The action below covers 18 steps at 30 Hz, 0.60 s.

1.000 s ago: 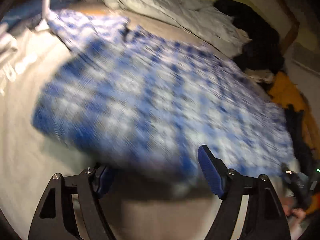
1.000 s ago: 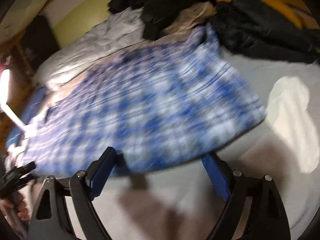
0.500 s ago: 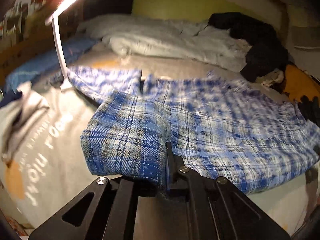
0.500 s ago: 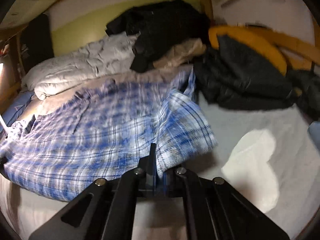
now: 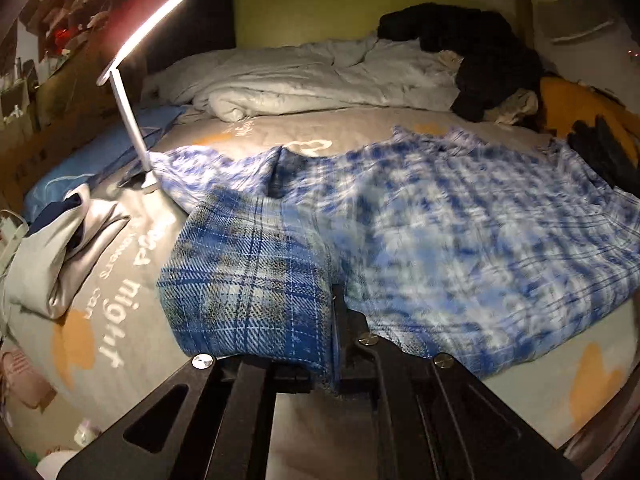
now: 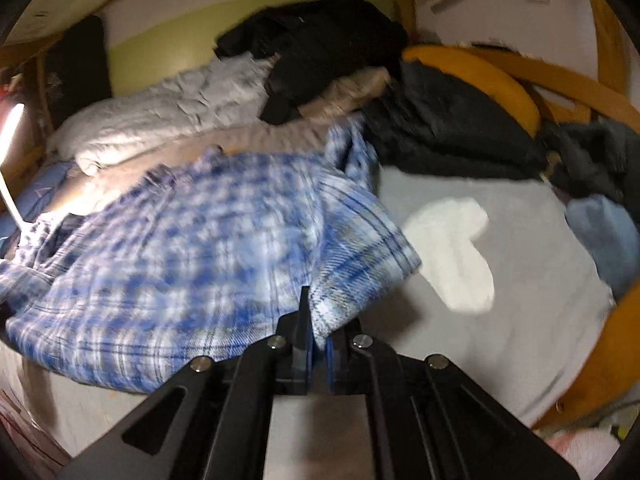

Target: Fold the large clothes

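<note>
From my left camera, a lit desk lamp [image 5: 132, 92] stands at about ten o'clock, its foot just beside the far corner of the blue plaid shirt [image 5: 440, 240]. At nine o'clock a silvery bag [image 5: 52, 256] slumps on the grey bed sheet [image 5: 120, 312], which carries white lettering and orange patches. The shirt is spread across the middle of the bed, from the lamp out to three o'clock. My left gripper [image 5: 334, 364] is clamped on its near corner at six o'clock, jaws nearly together with the cloth pinched between them, and that corner is bunched up above the sheet. A rumpled white duvet [image 5: 304, 84] lies at twelve o'clock, with a heap of black clothes [image 5: 472, 52] at one o'clock.

From my right camera, the shirt fills nine o'clock to the centre. My right gripper [image 6: 318, 344] grips the other near corner at six o'clock, jaws narrow on the fabric. A white cloth [image 6: 456, 252] lies at three o'clock on the sheet, and dark jackets [image 6: 448, 128] pile at one o'clock.
</note>
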Motion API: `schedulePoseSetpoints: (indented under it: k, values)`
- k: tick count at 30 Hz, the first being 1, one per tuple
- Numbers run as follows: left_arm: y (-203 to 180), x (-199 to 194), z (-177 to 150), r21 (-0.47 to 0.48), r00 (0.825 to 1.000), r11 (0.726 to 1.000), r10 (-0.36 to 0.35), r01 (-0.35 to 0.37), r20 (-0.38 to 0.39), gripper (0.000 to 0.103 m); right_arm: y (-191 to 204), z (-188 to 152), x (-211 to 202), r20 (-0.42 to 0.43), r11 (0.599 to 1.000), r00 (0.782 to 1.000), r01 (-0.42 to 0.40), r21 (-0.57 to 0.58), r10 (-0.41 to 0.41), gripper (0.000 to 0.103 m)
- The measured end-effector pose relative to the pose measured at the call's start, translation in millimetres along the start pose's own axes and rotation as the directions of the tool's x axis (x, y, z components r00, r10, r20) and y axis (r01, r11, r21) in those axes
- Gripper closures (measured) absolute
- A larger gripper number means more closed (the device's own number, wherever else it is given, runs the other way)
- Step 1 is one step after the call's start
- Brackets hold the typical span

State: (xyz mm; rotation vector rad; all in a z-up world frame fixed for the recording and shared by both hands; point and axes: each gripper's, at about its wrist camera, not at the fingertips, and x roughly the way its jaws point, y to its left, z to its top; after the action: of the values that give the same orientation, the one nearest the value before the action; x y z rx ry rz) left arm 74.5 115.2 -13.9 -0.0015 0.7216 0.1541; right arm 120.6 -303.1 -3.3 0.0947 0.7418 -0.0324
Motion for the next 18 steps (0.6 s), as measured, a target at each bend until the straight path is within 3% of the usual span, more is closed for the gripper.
schedulePoseSetpoints:
  k: [4,11,14,15,18]
  values:
    - [23,9,8,-0.117,0.998,0.992,-0.042,0.037,-0.036,0.097,-2,0,0,-0.007,1.0,1.0,-0.005,0.017,0.005,0.099]
    - [25,-1,0,-0.119,0.999,0.993,-0.013,0.008,-0.035,0.093,-12,-9,-33,0.093,0.999,0.996,-0.011,0.039,0.008,0.1]
    - [29,10,-3,-0.137,0.996,0.99,0.016,-0.027,-0.086,0.073,-11,-9,-34,0.099,1.0,0.995,0.011,-0.01,-0.01,0.1]
    - [30,11,-3,-0.144,0.995,0.988,0.039,-0.052,-0.09,0.059,-10,-9,-33,0.104,1.0,0.994,0.024,-0.014,-0.022,0.1]
    - [32,-1,-2,-0.16,0.998,0.985,0.059,-0.064,-0.037,0.036,-13,-8,-37,0.116,1.0,0.993,0.002,-0.005,-0.002,0.099]
